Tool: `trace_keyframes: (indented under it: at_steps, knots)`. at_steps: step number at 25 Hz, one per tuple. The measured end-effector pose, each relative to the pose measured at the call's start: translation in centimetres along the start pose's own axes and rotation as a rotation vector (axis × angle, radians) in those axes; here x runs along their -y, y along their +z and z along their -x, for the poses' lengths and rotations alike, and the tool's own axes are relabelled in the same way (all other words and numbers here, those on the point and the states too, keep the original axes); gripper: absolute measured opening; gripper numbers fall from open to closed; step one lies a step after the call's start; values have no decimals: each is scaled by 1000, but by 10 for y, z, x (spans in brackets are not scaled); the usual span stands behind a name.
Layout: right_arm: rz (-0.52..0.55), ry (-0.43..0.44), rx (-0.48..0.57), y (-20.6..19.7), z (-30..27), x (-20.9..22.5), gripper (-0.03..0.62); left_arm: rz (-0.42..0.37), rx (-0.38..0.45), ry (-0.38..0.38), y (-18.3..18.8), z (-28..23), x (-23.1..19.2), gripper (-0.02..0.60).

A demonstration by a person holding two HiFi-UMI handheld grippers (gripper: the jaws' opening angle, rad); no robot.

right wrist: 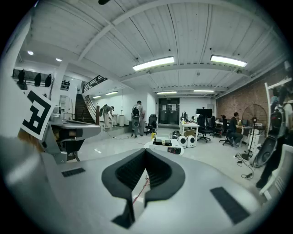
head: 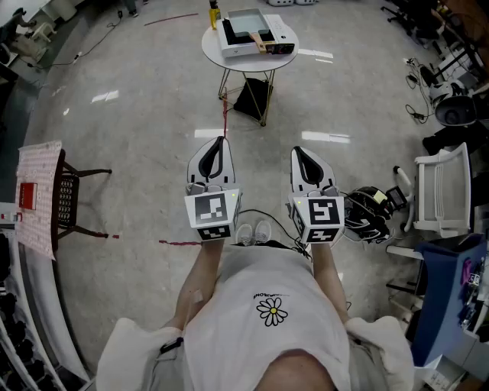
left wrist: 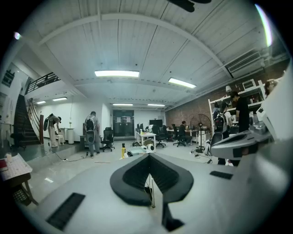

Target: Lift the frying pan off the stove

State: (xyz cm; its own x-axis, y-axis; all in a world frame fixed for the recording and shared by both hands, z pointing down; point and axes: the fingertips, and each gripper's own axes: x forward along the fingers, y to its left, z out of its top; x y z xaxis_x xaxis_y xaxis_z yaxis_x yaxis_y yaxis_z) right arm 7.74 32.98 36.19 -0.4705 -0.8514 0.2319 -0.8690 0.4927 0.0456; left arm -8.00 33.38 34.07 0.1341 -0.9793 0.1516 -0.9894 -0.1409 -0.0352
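Note:
A square grey frying pan (head: 246, 24) with a wooden handle sits on a white stove (head: 260, 47) on a small round white table (head: 212, 52) some way ahead of me. Both grippers are held side by side at chest height, well short of the table. My left gripper (head: 221, 140) is shut and empty, its black fingertips meeting in the left gripper view (left wrist: 149, 156). My right gripper (head: 296, 150) is shut too, with nothing held (right wrist: 145, 151). The table (right wrist: 165, 147) shows small beyond the right jaws.
A yellow bottle (head: 214, 14) stands on the table's left edge and a black bag (head: 254, 98) lies under it. A side table with a checked cloth (head: 38, 200) is at my left. A white chair (head: 443, 191) and black gear (head: 368, 214) are at my right.

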Motion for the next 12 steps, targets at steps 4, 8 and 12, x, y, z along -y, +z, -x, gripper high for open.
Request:
trace_keyframes:
  at_steps: [4, 8, 12]
  knots:
    - [1, 8, -6, -3, 5, 4, 2, -1, -10, 9, -2, 2, 5, -1]
    - [13, 30, -9, -5, 5, 4, 2, -4, -17, 15, -3, -1, 8, 0]
    - [5, 47, -6, -13, 6, 8, 2, 13, -9, 24, -8, -5, 15, -1]
